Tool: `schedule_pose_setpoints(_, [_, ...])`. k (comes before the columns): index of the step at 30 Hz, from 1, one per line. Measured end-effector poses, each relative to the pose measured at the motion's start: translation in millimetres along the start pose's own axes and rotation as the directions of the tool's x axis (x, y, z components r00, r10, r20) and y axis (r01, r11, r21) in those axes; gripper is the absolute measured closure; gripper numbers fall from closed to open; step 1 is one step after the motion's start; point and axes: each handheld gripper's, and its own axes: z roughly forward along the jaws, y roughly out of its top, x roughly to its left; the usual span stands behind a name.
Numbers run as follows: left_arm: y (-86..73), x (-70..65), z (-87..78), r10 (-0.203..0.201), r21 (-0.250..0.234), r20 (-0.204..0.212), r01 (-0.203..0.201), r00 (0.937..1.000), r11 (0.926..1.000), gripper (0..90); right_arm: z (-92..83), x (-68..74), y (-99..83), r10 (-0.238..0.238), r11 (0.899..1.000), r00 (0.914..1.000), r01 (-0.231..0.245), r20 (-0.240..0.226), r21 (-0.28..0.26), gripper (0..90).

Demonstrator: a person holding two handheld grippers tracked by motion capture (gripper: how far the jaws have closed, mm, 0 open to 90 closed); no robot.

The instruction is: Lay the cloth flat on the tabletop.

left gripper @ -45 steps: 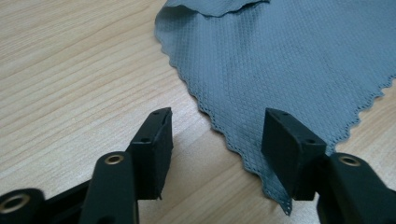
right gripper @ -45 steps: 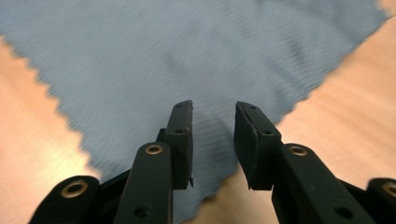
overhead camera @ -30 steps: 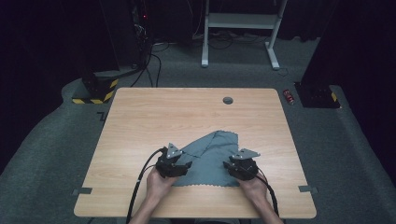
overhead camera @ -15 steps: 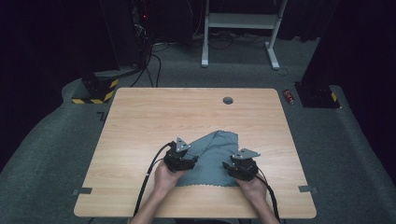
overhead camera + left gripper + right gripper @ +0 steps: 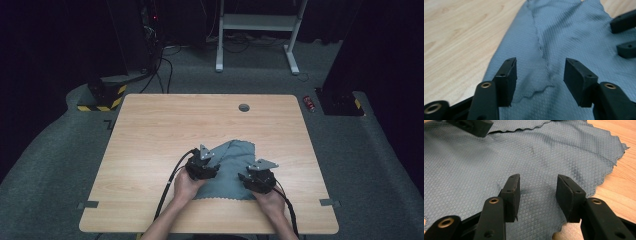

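Observation:
A grey-blue waffle-weave cloth point(image 5: 231, 167) lies crumpled on the near middle of the wooden table point(image 5: 165, 125). My left gripper point(image 5: 214, 169) hovers over the cloth's left part. Its jaws have just been closing, and in the left gripper view point(image 5: 540, 75) they still stand apart over a raised wrinkle of cloth point(image 5: 554, 32), touching nothing. My right gripper point(image 5: 247, 176) is over the cloth's right part near its scalloped edge. Its jaws point(image 5: 537, 195) have been opening and stand apart above flat cloth point(image 5: 474, 165). The other gripper's jaws show far off in each gripper view.
A round cable hole point(image 5: 244, 107) sits at the table's far middle. A red can point(image 5: 311, 103) lies on the carpet off the far right corner. A white desk frame point(image 5: 255, 22) and a yellow-black striped base point(image 5: 102, 97) stand beyond the table.
My left gripper has moved right, from the cloth's left edge onto the cloth. The right gripper has kept its place.

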Motion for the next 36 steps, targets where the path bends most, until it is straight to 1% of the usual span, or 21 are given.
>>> schedule_pose_setpoints(2, [1.1, 2.0, 3.6, -0.003, 0.026, -0.003, 0.003, 1.0000, 0.9997, 46.7, 0.0, 0.0, 0.0, 0.000, 1.000, 1.0000, 0.000, 0.000, 0.000, 54.2])
schedule_pose_setpoints(7, [2.9, 2.1, 7.8, 0.011, 0.049, -0.005, -0.010, 0.9999, 0.9987, 51.9, 0.0, 0.0, 0.0, 0.001, 1.000, 1.0000, -0.001, -0.001, -0.001, 54.1])
schedule_pose_setpoints(8, [3.5, 2.5, 10.5, 0.018, 0.064, -0.005, -0.017, 0.9998, 0.9978, 53.6, 0.0, 0.0, 0.0, 0.001, 1.000, 1.0000, -0.001, -0.001, -0.001, 54.1])
schedule_pose_setpoints(9, [3.4, 3.3, 11.4, 0.014, 0.063, 0.001, -0.014, 0.9999, 0.9979, 54.9, 0.0, 0.0, 0.0, 0.001, 1.000, 1.0000, -0.001, -0.001, -0.001, 54.0])
schedule_pose_setpoints(11, [3.7, 4.3, 11.7, 0.007, 0.064, 0.010, -0.008, 0.9999, 0.9979, 60.1, 0.0, -0.1, 0.0, 0.001, 1.000, 1.0000, -0.001, -0.002, -0.001, 54.0])
schedule_pose_setpoints(12, [4.3, 4.9, 11.9, 0.005, 0.063, 0.014, -0.006, 0.9999, 0.9980, 64.5, 0.0, -0.1, 0.0, 0.003, 1.000, 1.0000, -0.003, -0.003, 0.000, 53.9])
schedule_pose_setpoints(17, [6.2, 7.2, 12.1, 0.014, 0.073, 0.023, -0.015, 0.9996, 0.9972, 75.1, 0.0, -0.3, 0.0, 0.001, 1.000, 1.0000, -0.001, -0.004, 0.000, 53.9])
schedule_pose_setpoints(18, [8.1, 8.3, 12.0, 0.019, 0.084, 0.035, -0.022, 0.9992, 0.9962, 78.0, 0.1, -0.5, 0.0, 0.000, 1.000, 1.0000, 0.000, -0.005, 0.000, 53.8])
schedule_pose_setpoints(19, [9.3, 7.7, 11.8, 0.027, 0.085, 0.036, -0.030, 0.9990, 0.9959, 80.0, 0.1, -0.4, 0.1, 0.000, 1.000, 1.0000, 0.000, -0.005, 0.000, 53.8])
schedule_pose_setpoints(21, [12.9, 6.7, 10.3, 0.059, 0.085, 0.008, -0.059, 0.9982, 0.9946, 85.5, 0.1, -0.4, 0.1, -0.001, 1.000, 1.0000, 0.001, -0.005, 0.000, 53.7])
schedule_pose_setpoints(22, [14.8, 8.6, 9.3, 0.055, 0.075, 0.007, -0.056, 0.9984, 0.9956, 86.7, 0.0, -0.2, 0.0, 0.002, 1.000, 1.0000, -0.002, -0.005, 0.000, 53.7])
schedule_pose_setpoints(23, [16.0, 11.5, 7.8, 0.032, 0.059, 0.013, -0.033, 0.9994, 0.9977, 87.3, 0.1, -0.4, 0.1, -0.001, 1.000, 1.0000, 0.001, -0.005, 0.000, 53.6])
schedule_pose_setpoints(24, [17.3, 15.3, 6.5, 0.018, 0.052, 0.012, -0.019, 0.9998, 0.9985, 87.7, 0.1, -0.4, 0.1, -0.001, 1.000, 1.0000, 0.001, -0.005, 0.000, 53.4])
schedule_pose_setpoints(26, [20.9, 23.7, 4.8, 0.007, 0.056, -0.004, -0.007, 1.0000, 0.9984, 88.0, 0.0, -0.2, 0.0, 0.001, 1.000, 1.0000, -0.001, -0.006, 0.001, 53.2])
schedule_pose_setpoints(27, [20.9, 23.7, 4.8, 0.007, 0.056, -0.004, -0.007, 1.0000, 0.9984, 88.2, 0.2, -0.5, 0.1, -0.004, 1.000, 1.0000, 0.004, -0.006, -0.001, 53.2])
schedule_pose_setpoints(28, [24.3, 33.2, 2.6, -0.023, 0.034, -0.020, 0.024, 0.9995, 0.9992, 88.2, 0.2, -0.5, 0.1, -0.003, 1.000, 1.0000, 0.003, -0.007, 0.000, 53.1])
schedule_pose_setpoints(29, [25.4, 39.3, 1.4, -0.045, 0.020, -0.022, 0.046, 0.9987, 0.9988, 88.4, 0.2, -0.5, 0.1, -0.004, 1.000, 1.0000, 0.004, -0.007, 0.000, 53.1])
schedule_pose_setpoints(31, [29.5, 52.0, 1.3, -0.074, 0.019, -0.042, 0.075, 0.9964, 0.9970, 88.5, 0.1, -0.5, 0.1, -0.004, 1.000, 1.0000, 0.004, -0.007, 0.000, 53.1])
schedule_pose_setpoints(33, [34.1, 66.2, 1.5, -0.114, 0.005, -0.064, 0.115, 0.9914, 0.9934, 88.5, 0.1, -0.5, 0.1, -0.002, 1.000, 1.0000, 0.002, -0.008, 0.000, 52.9])
schedule_pose_setpoints(35, [37.3, 80.3, 3.0, -0.170, -0.010, -0.081, 0.170, 0.9821, 0.9854, 88.6, 0.0, -0.3, 0.1, -0.001, 1.000, 1.0000, 0.001, -0.008, 0.003, 52.7])
schedule_pose_setpoints(36, [38.4, 86.8, 5.1, -0.194, -0.009, -0.090, 0.194, 0.9769, 0.9810, 88.5, 0.1, -0.4, 0.0, -0.004, 1.000, 1.0000, 0.004, -0.008, 0.001, 52.4])
